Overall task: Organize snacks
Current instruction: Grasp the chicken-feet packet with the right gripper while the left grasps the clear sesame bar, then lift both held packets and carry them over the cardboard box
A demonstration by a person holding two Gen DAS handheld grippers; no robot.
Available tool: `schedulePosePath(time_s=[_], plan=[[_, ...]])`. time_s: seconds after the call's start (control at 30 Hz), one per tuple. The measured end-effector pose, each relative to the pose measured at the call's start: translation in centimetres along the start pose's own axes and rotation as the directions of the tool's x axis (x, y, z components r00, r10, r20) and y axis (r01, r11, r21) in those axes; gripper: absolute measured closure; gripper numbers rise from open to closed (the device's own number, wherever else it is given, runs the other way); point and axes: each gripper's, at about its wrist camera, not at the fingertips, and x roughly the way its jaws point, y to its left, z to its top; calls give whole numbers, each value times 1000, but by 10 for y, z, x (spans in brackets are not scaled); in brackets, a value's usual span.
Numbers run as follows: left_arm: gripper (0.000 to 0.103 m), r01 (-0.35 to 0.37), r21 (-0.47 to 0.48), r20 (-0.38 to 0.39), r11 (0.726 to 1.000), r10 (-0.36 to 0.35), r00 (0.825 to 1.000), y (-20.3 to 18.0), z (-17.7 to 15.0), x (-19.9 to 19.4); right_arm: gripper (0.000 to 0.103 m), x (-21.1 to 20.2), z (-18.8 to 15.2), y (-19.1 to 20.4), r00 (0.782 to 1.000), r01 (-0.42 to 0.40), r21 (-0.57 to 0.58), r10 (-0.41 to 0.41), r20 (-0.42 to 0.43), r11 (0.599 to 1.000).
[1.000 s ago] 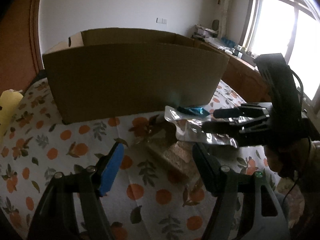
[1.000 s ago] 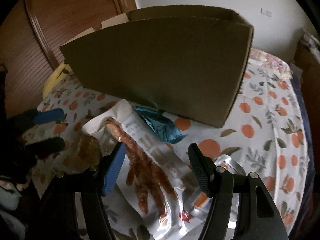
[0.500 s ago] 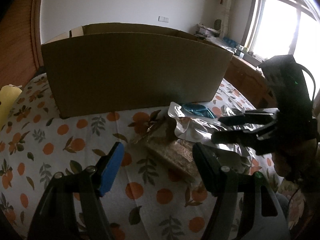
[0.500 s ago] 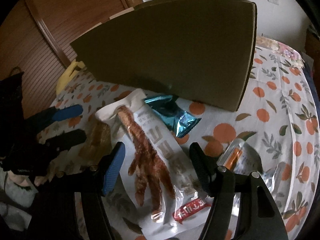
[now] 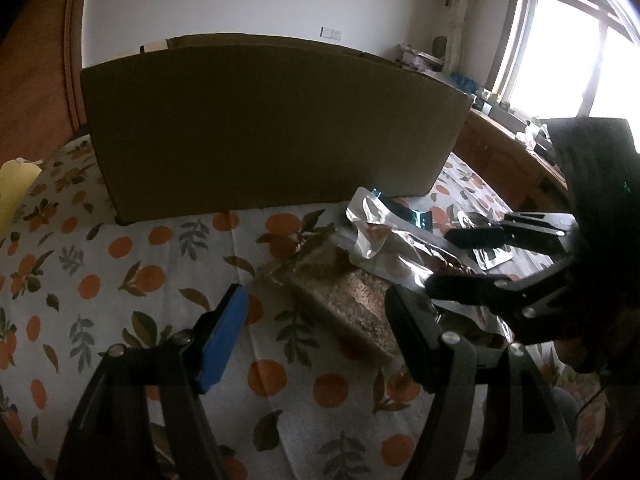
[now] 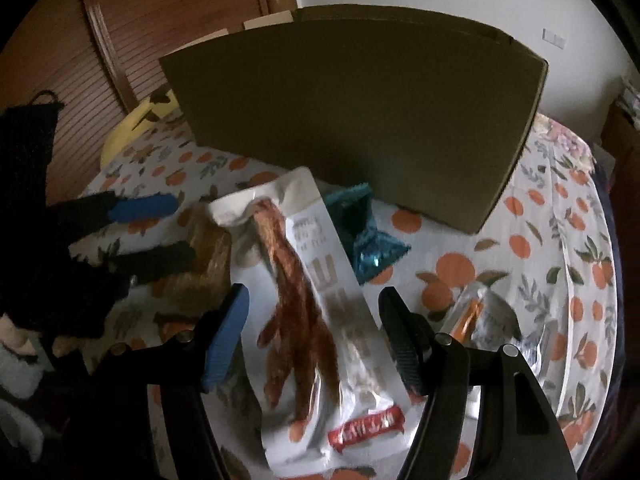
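Observation:
A big cardboard box [image 5: 264, 128] stands at the back of the orange-print cloth; it also shows in the right wrist view [image 6: 360, 112]. Snacks lie in front of it: a clear pack of brown grain bar [image 5: 340, 300], a long white pouch with chicken feet [image 6: 308, 304], a blue foil packet [image 6: 368, 240], and a small clear packet with orange [image 6: 472, 308]. My left gripper [image 5: 316, 336] is open just before the grain bar. My right gripper [image 6: 312, 336] is open, its fingers either side of the white pouch, above it.
A yellow object [image 5: 16, 188] lies at the far left edge of the table. A wooden wardrobe [image 6: 120, 40] stands behind on the left. A window and a cluttered wooden counter [image 5: 516, 136] are at the right.
Both grippers have pulled back from the box and risen slightly. The right gripper has shifted so the white pouch sits centred between its fingers. Both stayed open.

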Motion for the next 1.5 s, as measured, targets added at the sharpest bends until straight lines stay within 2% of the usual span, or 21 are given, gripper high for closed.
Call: schedulePosePath(time_s=[0.07, 0.13, 0.17, 0.23, 0.27, 0.33, 0.47, 0.77, 0.9, 1.0, 1.07, 1.17, 1.23, 1.27, 1.3, 1.4, 1.5], plan=[[32, 0, 6, -2, 1000, 0, 1000, -2, 1, 0, 32, 7, 0, 2, 1000, -22, 10, 22, -20, 1000], [32, 9, 7, -4, 1000, -9, 1000, -4, 2, 0, 34, 6, -3, 4, 998, -58, 6, 59, -34, 998], [32, 16, 5, -8, 1000, -16, 1000, -6, 2, 1, 50, 1, -5, 4, 997, -69, 1, 69, -24, 998], [32, 19, 10, -10, 1000, -19, 1000, -10, 3, 2, 67, -10, -7, 1, 997, -80, 24, 80, 3, 997], [32, 16, 12, -10, 1000, -16, 1000, -11, 3, 3, 72, -12, -8, 1, 997, -82, 31, 81, 9, 996], [32, 5, 19, -20, 1000, -5, 1000, -15, 4, 6, 75, -17, -12, 0, 994, -107, 47, 107, 12, 993], [32, -15, 42, -43, 999, 16, 999, -22, 4, 11, 75, -22, -18, 2, 996, -90, 39, 89, 18, 995], [32, -21, 45, -74, 999, 24, 997, -27, 4, 16, 83, -37, -33, -6, 1000, -1, 57, 0, 18, 998], [32, -26, 57, -82, 998, 31, 996, -33, 7, 23, 82, -42, -33, -4, 999, 9, 57, -11, 35, 998], [32, -63, 66, -106, 996, 69, 992, -32, 7, 29, 79, -44, -28, 4, 999, 28, 37, -30, 44, 999], [32, -74, 73, -107, 995, 81, 991, -32, 8, 30, 70, -40, -25, 9, 998, 35, 26, -36, 43, 999], [33, -93, 90, -109, 992, 103, 989, -30, 9, 31, 63, -31, -24, 13, 999, 38, 16, -39, 34, 999], [45, -90, 85, -103, 992, 98, 990, -27, 8, 28, 59, -24, -24, 13, 999, 27, 25, -28, 28, 999], [48, -94, 85, -98, 992, 103, 990, -26, 7, 26, 53, -21, -23, 13, 999, 26, 29, -27, 28, 999], [51, -84, 81, -96, 993, 91, 991, -23, 7, 24, 52, -18, -22, 12, 999, 33, 34, -33, 26, 999], [56, -59, 57, -92, 997, 64, 994, -10, 5, 17, 48, -12, -18, 13, 999, 31, 38, -32, 25, 999], [58, -28, 36, -84, 999, 31, 996, -1, 4, 13, 45, -5, -12, 17, 999, 51, 24, -52, 15, 998]])
